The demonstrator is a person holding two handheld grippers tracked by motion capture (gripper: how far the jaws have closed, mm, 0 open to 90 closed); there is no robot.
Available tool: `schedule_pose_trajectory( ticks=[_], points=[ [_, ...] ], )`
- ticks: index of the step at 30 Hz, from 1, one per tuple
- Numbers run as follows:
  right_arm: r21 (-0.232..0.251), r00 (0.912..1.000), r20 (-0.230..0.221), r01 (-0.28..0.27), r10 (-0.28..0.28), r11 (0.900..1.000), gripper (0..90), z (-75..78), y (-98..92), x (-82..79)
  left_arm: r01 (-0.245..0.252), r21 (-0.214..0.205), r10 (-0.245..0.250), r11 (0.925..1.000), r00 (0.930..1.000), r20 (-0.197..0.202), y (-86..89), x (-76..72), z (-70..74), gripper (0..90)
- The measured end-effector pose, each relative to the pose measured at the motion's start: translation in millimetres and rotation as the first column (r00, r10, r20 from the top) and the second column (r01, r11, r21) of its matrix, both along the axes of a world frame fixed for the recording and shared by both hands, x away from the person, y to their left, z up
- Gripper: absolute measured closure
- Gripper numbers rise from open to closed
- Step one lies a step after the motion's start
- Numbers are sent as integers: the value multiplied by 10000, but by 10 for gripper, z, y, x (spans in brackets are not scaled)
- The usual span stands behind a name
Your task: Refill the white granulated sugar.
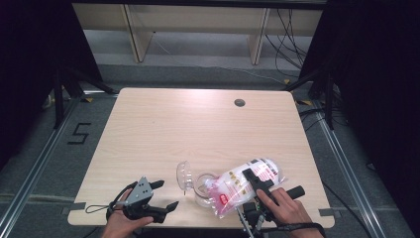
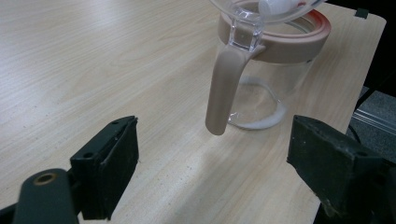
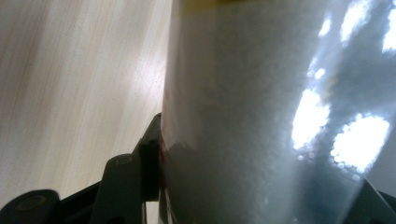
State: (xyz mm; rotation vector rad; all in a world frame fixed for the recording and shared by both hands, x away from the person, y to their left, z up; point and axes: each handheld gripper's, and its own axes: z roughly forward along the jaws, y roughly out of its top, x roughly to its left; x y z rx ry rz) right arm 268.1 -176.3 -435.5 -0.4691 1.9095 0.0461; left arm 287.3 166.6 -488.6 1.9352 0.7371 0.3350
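Note:
A clear plastic bag of white grains (image 1: 237, 187) with red print lies tilted, its lower end over the mouth of a glass jar (image 1: 202, 191). My right gripper (image 1: 272, 184) is shut on the bag's middle. In the right gripper view the bag (image 3: 261, 93) sits between the jaws, with one pad (image 3: 150, 154) pressed on its side. The jar (image 2: 266, 70) has a pink rim, a pink handle (image 2: 224, 88) and a clear hinged lid (image 1: 184, 176) standing open. A little white powder lies at its bottom. My left gripper (image 1: 167, 194) rests open left of the jar, and in its own view (image 2: 212, 163) it is empty.
The jar and the bag stand close to the table's front edge (image 1: 198, 222). A round cable hole (image 1: 239, 102) sits at the back right of the table. Black stands and cables surround the table on the floor.

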Motion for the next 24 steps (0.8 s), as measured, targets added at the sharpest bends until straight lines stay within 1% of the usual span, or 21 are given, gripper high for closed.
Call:
schedule_pose_trajectory(
  ticks=[1, 2, 3, 4, 5, 6, 7, 9, 10, 11, 12, 15, 16, 17, 18, 19, 20, 21, 22, 23, 24],
  points=[
    [-106, 9996, 155, -214, 216, 9997, 495, 5, 5, 14, -17, -63, 17, 10000, 10000, -9, -5, -1, -2, 160],
    [-176, 9998, 109, -146, 148, 9997, 496, 2, 15, 11, 47, 16, -47, 10000, 10000, 6, 1, 4, -1, 160],
    [-76, 9999, 134, 59, -58, 10000, 496, -8, 18, -10, 73, 2, -73, 10000, 10000, 52, 0, 6, -4, 160],
    [-134, 9996, 272, -107, 110, 9999, 497, -7, 18, -4, 65, -13, -65, 10000, 10000, 40, -1, 6, -6, 160],
    [-134, 9996, 272, -107, 110, 9999, 497, -7, 18, -4, 62, -15, -62, 10000, 10000, 45, -2, 6, -7, 160],
    [-340, 9996, 282, -82, 91, 9994, 498, 9, 22, -6, 58, -16, -58, 10000, 10000, 42, -3, 6, -7, 160],
    [-435, 9994, 340, -102, 116, 9990, 498, 15, 23, -5, 48, 39, -48, 10000, 10000, 41, -1, 3, -3, 160],
    [-539, 9991, 404, -111, 133, 9985, 499, 22, 22, -4, 36, 22, -36, 10000, 10000, 28, -3, 4, -5, 160],
    [-800, 9985, 500, -201, 242, 9966, 499, 32, 22, 2, 39, 24, -39, 10000, 10000, 25, -2, 4, -5, 160],
    [-800, 9985, 500, -201, 242, 9966, 499, 32, 22, 2, 39, 24, -39, 10000, 10000, 25, -2, 4, -5, 160],
    [-687, 9988, 477, -86, 119, 9976, 500, 26, 26, -4, 45, 34, -45, 10000, 10000, 30, -1, 5, -5, 160],
    [-763, 9981, 584, -132, 177, 9970, 501, 25, 24, 1, 38, 79, -39, 10000, 10000, 38, 1, 6, -5, 160],
    [-762, 9982, 581, -132, 176, 9970, 501, 28, 25, 1, 49, 32, -49, 10000, 10000, 32, -1, 5, -5, 160],
    [-810, 9982, 549, -206, 251, 9965, 502, 36, 25, 4, 49, 33, -49, 10000, 10000, 33, 0, 5, -4, 160],
    [-708, 9988, 463, -137, 170, 9974, 502, 33, 23, 2, 21, 7, -21, 10000, 10000, -13, -1, 2, -5, 160],
    [-794, 9982, 504, -287, 327, 9964, 502, 42, 30, 9, 3, -25, -3, 10000, 10000, -21, -3, 2, -6, 160],
    [-1075, 9971, 584, -415, 480, 9933, 503, 54, 45, 13, 8, 1, -8, 10000, 10000, -17, -3, 2, -8, 160],
    [-1075, 9971, 584, -415, 480, 9933, 503, 54, 45, 13, 8, 1, -8, 10000, 10000, -17, -3, 2, -8, 160],
    [-548, 9989, 477, 78, -52, 9985, 503, 14, 23, -11, 33, 2, -33, 10000, 10000, -22, -4, 4, -8, 160],
    [-1099, 9972, 638, -315, 386, 9934, 504, 46, 52, 9, 83, 85, -84, 9999, 10000, 21, 2, 9, -5, 160],
    [-1060, 9972, 679, -255, 328, 9940, 504, 39, 57, 7, 38, 24, -38, 10000, 10000, 22, -3, 4, -6, 160]
  ],
)
